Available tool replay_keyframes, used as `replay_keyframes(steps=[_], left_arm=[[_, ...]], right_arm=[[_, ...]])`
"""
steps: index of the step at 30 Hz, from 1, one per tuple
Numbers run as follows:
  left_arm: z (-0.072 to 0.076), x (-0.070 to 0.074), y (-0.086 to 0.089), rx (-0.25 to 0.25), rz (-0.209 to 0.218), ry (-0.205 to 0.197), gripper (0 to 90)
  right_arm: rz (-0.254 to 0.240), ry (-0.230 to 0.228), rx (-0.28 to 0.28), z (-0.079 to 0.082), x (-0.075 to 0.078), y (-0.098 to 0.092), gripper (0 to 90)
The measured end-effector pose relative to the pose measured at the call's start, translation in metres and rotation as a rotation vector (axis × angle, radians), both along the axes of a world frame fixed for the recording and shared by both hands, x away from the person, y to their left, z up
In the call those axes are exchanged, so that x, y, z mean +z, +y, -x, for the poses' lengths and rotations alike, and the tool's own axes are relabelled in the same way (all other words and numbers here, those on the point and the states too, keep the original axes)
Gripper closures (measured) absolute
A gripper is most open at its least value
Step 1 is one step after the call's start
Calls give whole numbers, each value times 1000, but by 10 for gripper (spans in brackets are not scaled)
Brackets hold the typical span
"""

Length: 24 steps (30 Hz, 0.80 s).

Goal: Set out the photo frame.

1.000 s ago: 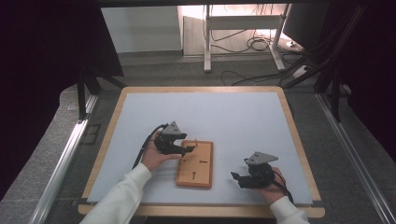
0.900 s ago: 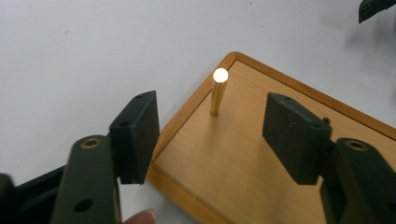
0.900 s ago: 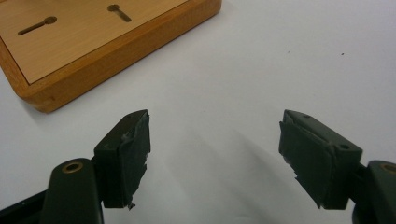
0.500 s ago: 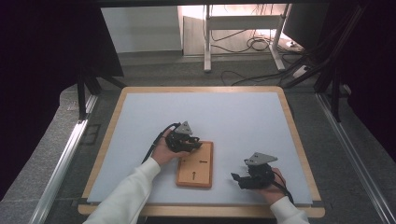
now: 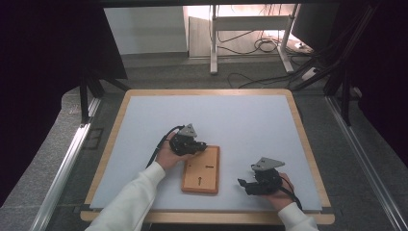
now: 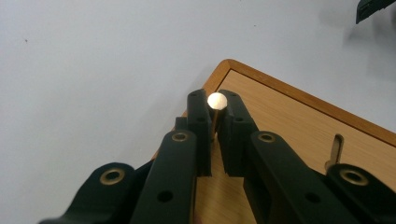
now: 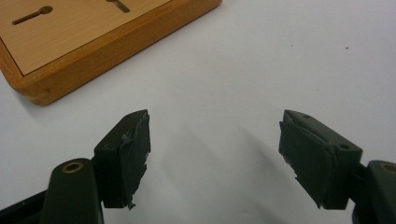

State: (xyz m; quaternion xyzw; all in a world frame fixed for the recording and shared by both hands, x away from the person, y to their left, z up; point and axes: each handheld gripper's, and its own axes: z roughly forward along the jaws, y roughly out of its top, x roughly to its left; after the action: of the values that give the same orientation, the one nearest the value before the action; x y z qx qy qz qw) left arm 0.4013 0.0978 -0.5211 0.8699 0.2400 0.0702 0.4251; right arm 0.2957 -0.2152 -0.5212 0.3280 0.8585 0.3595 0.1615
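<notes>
A wooden board (image 5: 201,169) with two keyhole slots lies on the white mat near the front. My left gripper (image 5: 202,146) is at the board's far left corner. In the left gripper view its jaws have just been closing, and the gripper (image 6: 215,112) now pinches a thin brass pin with a round shiny head (image 6: 216,100) over the board's corner (image 6: 289,121). My right gripper (image 5: 243,185) rests on the mat to the right of the board. It stands open (image 7: 215,140) with only bare mat between its pads, and the board's edge (image 7: 93,32) lies beyond it.
The white mat (image 5: 240,120) sits in a wooden frame (image 5: 308,144) on the table. A slot (image 6: 335,147) in the board shows to the right of the left jaws. Dark floor, cables and metal rails surround the table.
The left gripper has shifted slightly right to the board's corner and its jaws have come together. The right gripper has stayed still.
</notes>
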Motion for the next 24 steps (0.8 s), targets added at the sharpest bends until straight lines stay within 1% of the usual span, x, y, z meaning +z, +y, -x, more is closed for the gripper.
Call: replay_keyframes(steps=[1,3,6,8,9,10,11,13,14,17,18,22,23,24], left_arm=[[-1,0,0,4,3,13,844],[-1,0,0,5,4,16,844],[-2,1,1,12,9,38,844],[-3,2,0,16,1,47,843],[-3,2,-1,16,2,58,843],[-3,2,-1,16,2,58,842],[-4,2,0,14,6,64,842],[-5,2,1,12,10,77,840],[-6,2,1,11,13,79,839],[-8,2,1,3,14,94,838],[-9,3,2,1,16,105,837],[-12,3,2,1,22,134,837],[-12,3,2,1,22,134,836],[-13,3,3,-2,22,143,836]], right_arm=[[-1,0,0,0,0,0,252],[-1,0,0,0,0,0,252],[1,-1,1,0,0,0,252],[-1,-11,8,0,0,0,252],[-6,-17,9,1,1,1,252],[-7,-22,11,1,1,1,252],[-7,-22,11,1,1,1,252],[-6,-40,19,3,3,2,249],[-4,-57,35,6,5,5,238],[-7,-78,66,12,9,12,220],[-5,-85,79,14,11,14,215],[17,-109,118,21,13,24,187],[25,-116,130,23,14,27,177],[25,-116,130,23,14,27,177]])
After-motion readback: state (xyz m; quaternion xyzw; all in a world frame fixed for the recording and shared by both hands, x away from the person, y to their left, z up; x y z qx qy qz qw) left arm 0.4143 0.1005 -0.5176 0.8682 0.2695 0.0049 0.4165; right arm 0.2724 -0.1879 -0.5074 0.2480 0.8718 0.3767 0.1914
